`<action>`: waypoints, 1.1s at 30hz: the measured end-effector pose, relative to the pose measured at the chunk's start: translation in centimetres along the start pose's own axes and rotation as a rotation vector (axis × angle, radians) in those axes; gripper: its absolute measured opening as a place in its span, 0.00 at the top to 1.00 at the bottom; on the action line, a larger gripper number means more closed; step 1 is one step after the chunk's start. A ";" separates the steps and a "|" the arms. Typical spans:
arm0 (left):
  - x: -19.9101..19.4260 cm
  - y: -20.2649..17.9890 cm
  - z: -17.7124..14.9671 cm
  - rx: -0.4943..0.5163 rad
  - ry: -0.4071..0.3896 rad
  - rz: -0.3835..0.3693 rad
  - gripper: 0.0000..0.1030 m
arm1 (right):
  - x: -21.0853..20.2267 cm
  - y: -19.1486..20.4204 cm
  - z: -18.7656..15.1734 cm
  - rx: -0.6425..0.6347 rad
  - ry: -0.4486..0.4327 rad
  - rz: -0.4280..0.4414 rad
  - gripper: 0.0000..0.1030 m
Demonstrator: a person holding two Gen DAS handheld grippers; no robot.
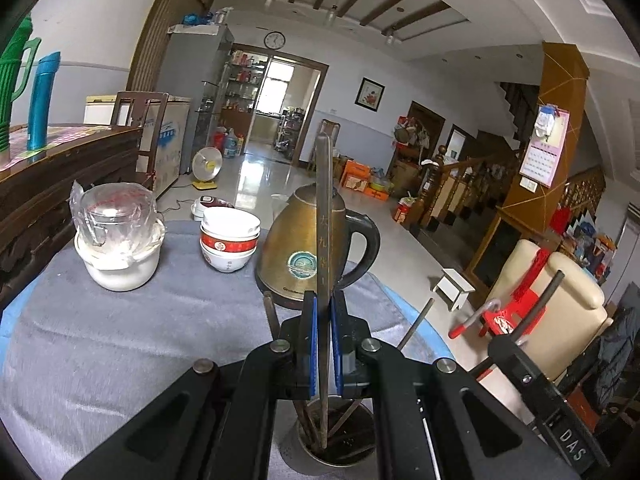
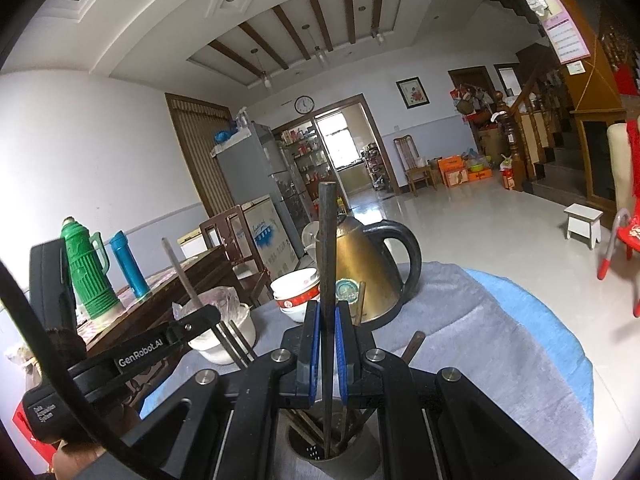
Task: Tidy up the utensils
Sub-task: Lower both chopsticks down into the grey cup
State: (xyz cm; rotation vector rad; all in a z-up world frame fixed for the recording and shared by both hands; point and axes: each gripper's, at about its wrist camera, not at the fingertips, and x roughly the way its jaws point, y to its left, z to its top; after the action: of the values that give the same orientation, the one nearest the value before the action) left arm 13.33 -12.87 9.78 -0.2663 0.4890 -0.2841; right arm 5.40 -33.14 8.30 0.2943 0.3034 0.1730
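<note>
A metal utensil cup [image 1: 304, 450] [image 2: 340, 468] stands on the cloth just below both grippers, with several chopsticks in it. My left gripper [image 1: 324, 296] is shut on a brown chopstick [image 1: 323, 208] held upright, its lower end down inside the cup. My right gripper [image 2: 327, 306] is shut on a dark chopstick [image 2: 325, 240], also upright with its tip in the cup. Each gripper shows in the other's view: the right one [image 1: 516, 344] at the right, the left one [image 2: 200, 320] at the left. Other chopsticks [image 1: 270, 316] lean out of the cup.
On the grey cloth [image 1: 120, 340] beyond the cup stand a brass kettle [image 1: 296, 248], stacked bowls [image 1: 230, 240] and a white pot [image 1: 120, 268] under plastic wrap. A dark wooden table [image 2: 168, 296] with a green thermos [image 2: 86, 268] is at left. A cream chair [image 1: 560, 312] is at right.
</note>
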 end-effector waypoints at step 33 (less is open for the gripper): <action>1.4 -0.3 -1.9 0.093 0.100 -0.073 0.93 | 3.1 0.2 -2.6 -0.026 0.111 -0.016 0.92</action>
State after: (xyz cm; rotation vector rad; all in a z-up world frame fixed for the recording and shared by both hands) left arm 13.48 -13.95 7.70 -0.1800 0.5641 -0.3917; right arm 7.49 -31.66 5.13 0.2573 0.4133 0.1773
